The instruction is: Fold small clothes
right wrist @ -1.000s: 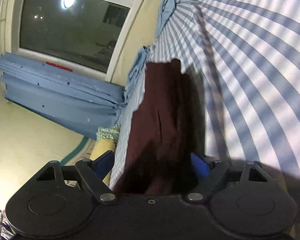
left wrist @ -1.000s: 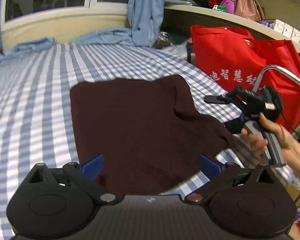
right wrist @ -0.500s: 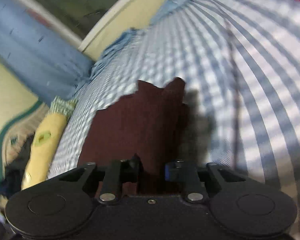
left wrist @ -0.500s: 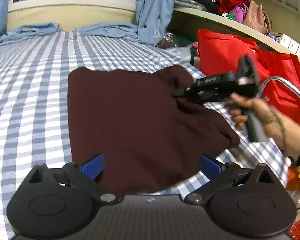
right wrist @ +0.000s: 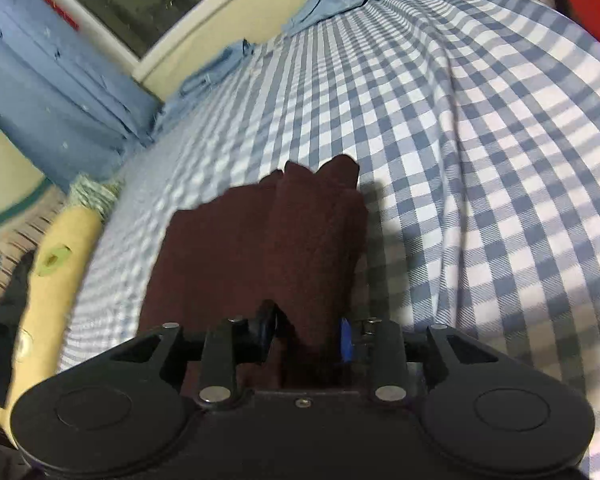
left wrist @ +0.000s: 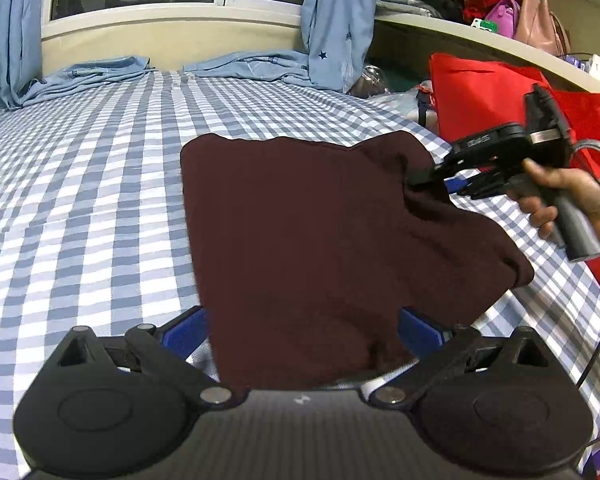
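Gripping the maroon garment (left wrist: 320, 248) at its far right edge, the right gripper (right wrist: 306, 334) is clenched; the left gripper (left wrist: 302, 330) straddles the near hem, released.

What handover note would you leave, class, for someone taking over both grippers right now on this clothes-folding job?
Right gripper: shut on a bunched fold at the far right corner of the maroon garment.
Left gripper: open, fingers either side of the garment's near edge, not pinching.
Garment lies mostly flat on the checked bed sheet, its right side rumpled.
Done: corner gripped. Left: close the left gripper, carry the fold over, smooth it.
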Demonstrator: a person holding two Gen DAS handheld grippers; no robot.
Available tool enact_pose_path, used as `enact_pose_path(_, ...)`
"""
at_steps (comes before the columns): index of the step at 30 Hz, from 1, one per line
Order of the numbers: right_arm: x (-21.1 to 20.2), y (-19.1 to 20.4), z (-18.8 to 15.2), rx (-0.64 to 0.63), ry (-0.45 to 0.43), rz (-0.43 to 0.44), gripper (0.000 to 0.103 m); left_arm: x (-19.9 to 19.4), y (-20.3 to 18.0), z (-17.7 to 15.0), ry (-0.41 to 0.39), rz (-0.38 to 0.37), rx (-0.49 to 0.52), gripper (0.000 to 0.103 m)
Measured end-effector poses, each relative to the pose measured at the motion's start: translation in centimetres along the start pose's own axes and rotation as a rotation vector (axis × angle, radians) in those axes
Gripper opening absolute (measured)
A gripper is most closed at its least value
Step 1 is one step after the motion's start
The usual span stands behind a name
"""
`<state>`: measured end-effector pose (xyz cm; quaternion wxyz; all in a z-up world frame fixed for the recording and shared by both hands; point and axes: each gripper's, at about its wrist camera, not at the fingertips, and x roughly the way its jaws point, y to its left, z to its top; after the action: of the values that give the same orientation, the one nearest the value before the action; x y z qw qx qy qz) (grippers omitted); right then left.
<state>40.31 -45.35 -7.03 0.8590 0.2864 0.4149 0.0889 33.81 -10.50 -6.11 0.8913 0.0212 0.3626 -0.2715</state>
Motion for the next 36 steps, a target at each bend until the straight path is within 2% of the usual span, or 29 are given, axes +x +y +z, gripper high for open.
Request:
enact_pose_path(3, -1.9, -0.2, 0.3, 0.0, -0.022, 0.014, 0.036, 0.0, -0.4, 0.1, -0.007, -0.02, -0.016, 0.102)
enact_pose_path(5, -2.3, -0.7, 1.1, 0.006, 0.003, 0.042, 0.036, 0.2, -0.7, 0.2, -0.008, -0.039, -0.027, 0.102)
enact_pose_path(8, -1.7, -0.7, 1.1, -0.009, 0.02, -0.031, 0.04, 0.6, -1.8, 0.1, 0.002, -0.053, -0.008, 0.102)
enact_pose_path(9, -1.7, -1.0, 0.9, -0.004, 0.016, -0.033, 0.047, 0.5, -2.1, 0.1, 0.002, -0.054, 0.005, 0.102)
enact_pose_path(12, -1.7, -2.2, 0.0, 0.044, 0.048, 0.024, 0.049, 0.1, -2.9, 0.4, -0.019, -0.049, 0.041, 0.102)
enact_pose_path(14, -1.5, -2.4, -0.6, 0.05, 0.069, 0.058, 0.044, 0.1, -3.2, 0.7, -0.026, -0.046, 0.049, 0.102)
enact_pose_path(16, -1.8, -1.9, -0.8, 0.046, 0.05, 0.113, 0.039, 0.2, -3.5, 0.9, -0.023, -0.049, 0.049, 0.102)
enact_pose_path(19, -1.4, -1.2, -0.4, 0.021, 0.028, 0.112, 0.039, 0.3, -3.7, 0.8, -0.015, -0.05, 0.045, 0.102)
enact_pose_path(21, -0.5, -1.7, 0.0, 0.054, 0.041, 0.12, 0.039, 0.0, -3.7, 0.6, -0.017, -0.047, 0.052, 0.102)
enact_pose_path(26, -0.6, -0.9, 0.7, 0.03, -0.032, 0.174, 0.038, -0.1, -3.0, 0.4, -0.019, -0.024, 0.054, 0.102)
enact_pose_path(27, -0.2, -0.5, 1.0, 0.019, -0.024, 0.149, 0.032, 0.1, -2.8, 0.5, -0.017, -0.02, 0.04, 0.102)
enact_pose_path(28, 0.3, -0.1, 1.3, -0.001, -0.019, 0.117, 0.018, 0.3, -2.6, 0.5, -0.014, -0.019, 0.027, 0.102)
enact_pose_path(31, 1.3, 1.8, 2.3, -0.059, -0.004, 0.096, 0.014, 0.5, -2.0, 0.8, -0.022, 0.0, 0.022, 0.102)
enact_pose_path(33, 0.5, 4.0, 3.3, -0.113, -0.03, 0.15, 0.013, 0.6, -1.9, 0.8, -0.04, 0.049, 0.051, 0.102)
enact_pose_path(36, -1.8, 6.3, 5.2, -0.142, -0.116, 0.296, 0.013, 1.1, -1.0, 0.7, -0.045, 0.093, 0.047, 0.102)
